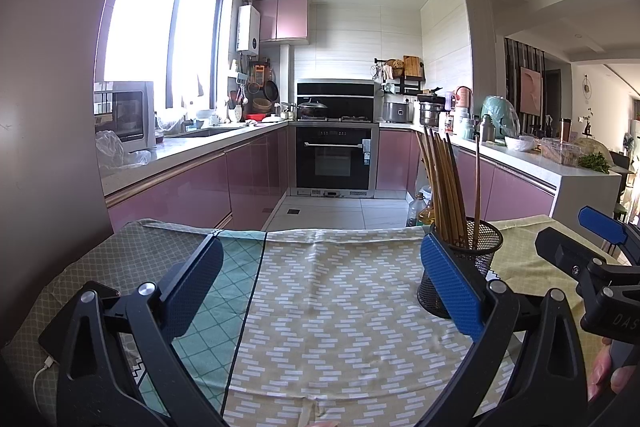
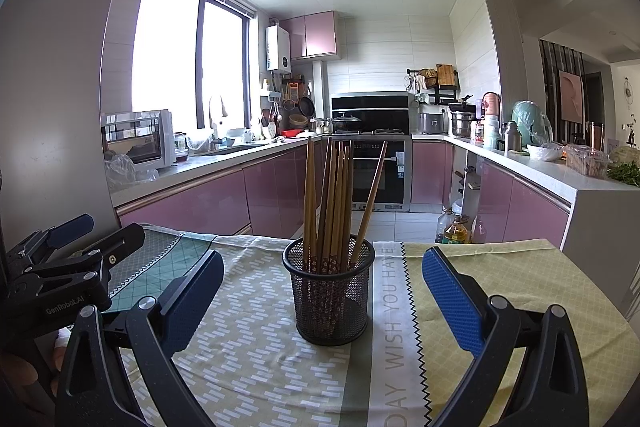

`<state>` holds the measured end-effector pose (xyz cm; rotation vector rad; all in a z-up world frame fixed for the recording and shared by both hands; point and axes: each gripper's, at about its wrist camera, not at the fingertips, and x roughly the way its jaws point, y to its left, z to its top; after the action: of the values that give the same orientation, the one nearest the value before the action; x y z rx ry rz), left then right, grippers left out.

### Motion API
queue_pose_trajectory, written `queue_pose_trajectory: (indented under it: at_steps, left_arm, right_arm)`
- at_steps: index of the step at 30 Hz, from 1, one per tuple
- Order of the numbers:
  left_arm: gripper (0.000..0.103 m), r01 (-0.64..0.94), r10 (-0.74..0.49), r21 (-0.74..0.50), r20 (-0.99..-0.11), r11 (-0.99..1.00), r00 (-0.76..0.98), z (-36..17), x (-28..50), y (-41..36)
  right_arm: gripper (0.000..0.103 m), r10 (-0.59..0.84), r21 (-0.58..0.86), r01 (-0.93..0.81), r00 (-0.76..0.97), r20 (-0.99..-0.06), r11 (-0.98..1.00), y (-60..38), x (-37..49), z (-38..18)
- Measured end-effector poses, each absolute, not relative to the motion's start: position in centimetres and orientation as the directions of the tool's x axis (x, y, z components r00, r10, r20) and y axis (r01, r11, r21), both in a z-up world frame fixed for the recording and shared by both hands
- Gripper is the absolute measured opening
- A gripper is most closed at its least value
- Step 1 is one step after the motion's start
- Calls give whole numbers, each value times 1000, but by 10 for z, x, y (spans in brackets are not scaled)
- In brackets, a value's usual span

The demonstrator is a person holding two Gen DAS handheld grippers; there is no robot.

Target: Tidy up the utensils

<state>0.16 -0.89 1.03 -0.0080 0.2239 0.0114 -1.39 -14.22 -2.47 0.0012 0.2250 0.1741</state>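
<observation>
Chopsticks stand bundled in a black mesh holder, which sits upright on the patterned cloth covering the table, roughly at its middle. Most of the sticks lean together to one side of the cup while a single one tilts away toward the other rim, which is how loose sticks settle when dropped in tips-down; judging from that and from the bare cloth around the cup, the gathering looks largely done. The right gripper faces the holder squarely, the cup framed between its blue pads, jaws spread wide and touching nothing, a stance suited either to closing on the cup or to backing off. The left gripper hovers just beside it over open cloth, the holder lying behind its right finger, jaws likewise wide and empty. A white cable trails at the near left edge of the table. Kitchen counters behind are well apart from the work.
</observation>
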Motion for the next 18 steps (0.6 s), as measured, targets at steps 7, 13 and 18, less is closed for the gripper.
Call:
queue_pose_trajectory:
  at_steps: [7, 13, 18]
  left_arm:
    - [97, -16, 14, -6, -224, 1000, 974, 10, 2, -7]
    - [97, -15, 14, -5, -225, 1000, 974, 10, 2, -7]
    - [97, -15, 14, -5, -225, 1000, 974, 10, 2, -8]
  right_arm:
    - [96, 172, 22, -171, 959, -224, 985, -142, -14, -25]
    - [96, 170, 23, -169, 960, -223, 985, -141, -13, -25]
    - [96, 168, 25, -166, 960, -224, 986, -140, -13, -25]
